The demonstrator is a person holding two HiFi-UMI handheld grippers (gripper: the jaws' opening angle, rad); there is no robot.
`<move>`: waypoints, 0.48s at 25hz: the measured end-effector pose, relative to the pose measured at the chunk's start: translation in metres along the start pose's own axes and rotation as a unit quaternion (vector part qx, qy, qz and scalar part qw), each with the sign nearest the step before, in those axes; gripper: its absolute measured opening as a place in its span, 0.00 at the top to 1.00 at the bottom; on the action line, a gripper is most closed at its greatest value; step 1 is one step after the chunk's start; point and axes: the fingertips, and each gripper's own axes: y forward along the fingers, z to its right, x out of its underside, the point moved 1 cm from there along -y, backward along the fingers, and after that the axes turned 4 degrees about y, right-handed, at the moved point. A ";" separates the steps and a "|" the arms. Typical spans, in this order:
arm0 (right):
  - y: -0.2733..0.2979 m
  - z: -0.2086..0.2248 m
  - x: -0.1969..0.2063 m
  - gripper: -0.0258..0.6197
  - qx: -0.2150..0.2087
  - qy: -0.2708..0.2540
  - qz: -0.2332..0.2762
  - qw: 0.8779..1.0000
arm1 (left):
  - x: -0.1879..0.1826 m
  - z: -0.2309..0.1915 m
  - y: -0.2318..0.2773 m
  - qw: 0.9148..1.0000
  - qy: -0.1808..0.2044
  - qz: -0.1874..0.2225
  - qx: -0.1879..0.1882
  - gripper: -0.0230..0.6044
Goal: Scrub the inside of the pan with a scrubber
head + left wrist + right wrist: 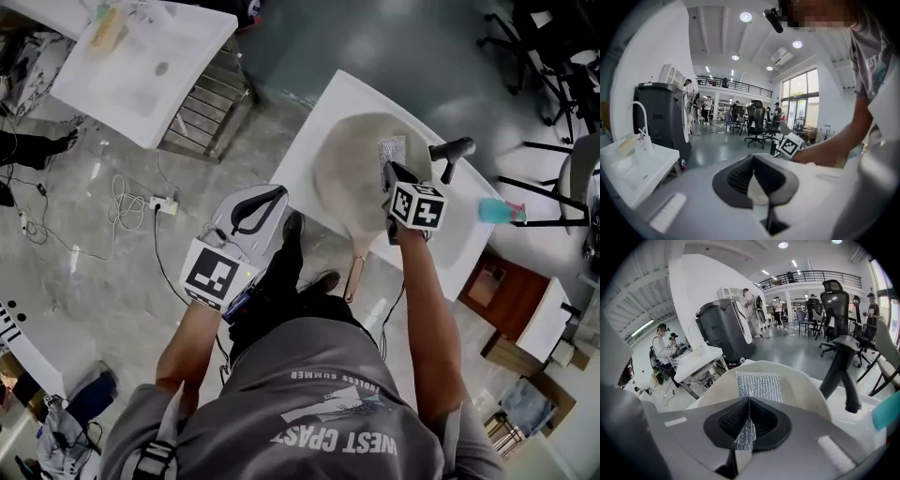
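A cream pan (361, 169) lies in a white sink (309, 141), its wooden handle (354, 275) pointing toward me. My right gripper (389, 173) hangs over the pan's right side, shut on a silver mesh scrubber (392, 150). In the right gripper view the scrubber (758, 385) sticks out from the closed jaws of that gripper (749, 420), in front of the pan's wall (801, 387). My left gripper (267, 199) is to the left of the sink, away from the pan. In the left gripper view the left gripper (753, 180) has its jaws together with nothing between them.
A black faucet (453, 150) rises at the sink's right, close to the right gripper. A teal object (497, 211) sits further right. A second white sink unit (141, 66) stands at the upper left, cables (122, 202) lie on the floor, and a wooden cabinet (506, 291) is below right.
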 end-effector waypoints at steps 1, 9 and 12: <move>0.010 -0.002 0.001 0.94 0.002 -0.001 -0.007 1.000 | 0.002 -0.005 -0.003 1.000 -0.002 -0.001 -0.004 0.96; 0.087 -0.021 0.011 0.93 -0.002 -0.020 -0.060 0.998 | 0.023 -0.027 -0.014 0.999 -0.027 -0.010 -0.029 0.96; 0.105 -0.036 0.021 0.93 -0.023 -0.028 -0.083 0.996 | 0.028 -0.030 -0.017 0.998 -0.042 -0.019 -0.035 0.96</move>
